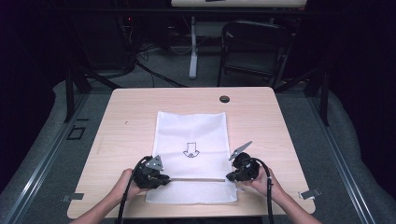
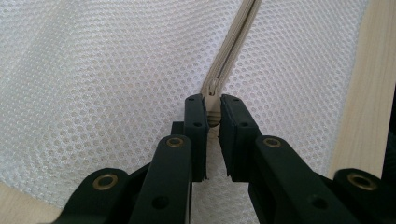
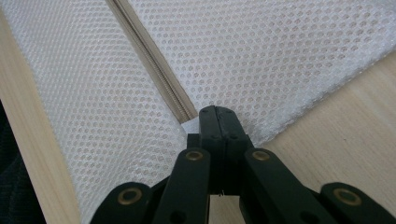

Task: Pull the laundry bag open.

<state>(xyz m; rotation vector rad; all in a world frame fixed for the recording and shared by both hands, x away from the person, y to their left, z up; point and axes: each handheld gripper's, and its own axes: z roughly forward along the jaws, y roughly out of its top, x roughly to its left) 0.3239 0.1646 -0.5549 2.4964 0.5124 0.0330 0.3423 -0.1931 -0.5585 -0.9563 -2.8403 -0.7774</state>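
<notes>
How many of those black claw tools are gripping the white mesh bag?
2. The left gripper pinches the zipper pull at the left end of the mesh bag; the right gripper clamps the bag's edge at the zipper's right end.

Your forearms enter from the bottom of the high view, one gripper in each hand. Your left gripper (image 1: 164, 179) sits low and points right, jaws nearly closed with a narrow gap between the pads. Your right gripper (image 1: 229, 177) points left toward it, jaws pressed fully together.
</notes>
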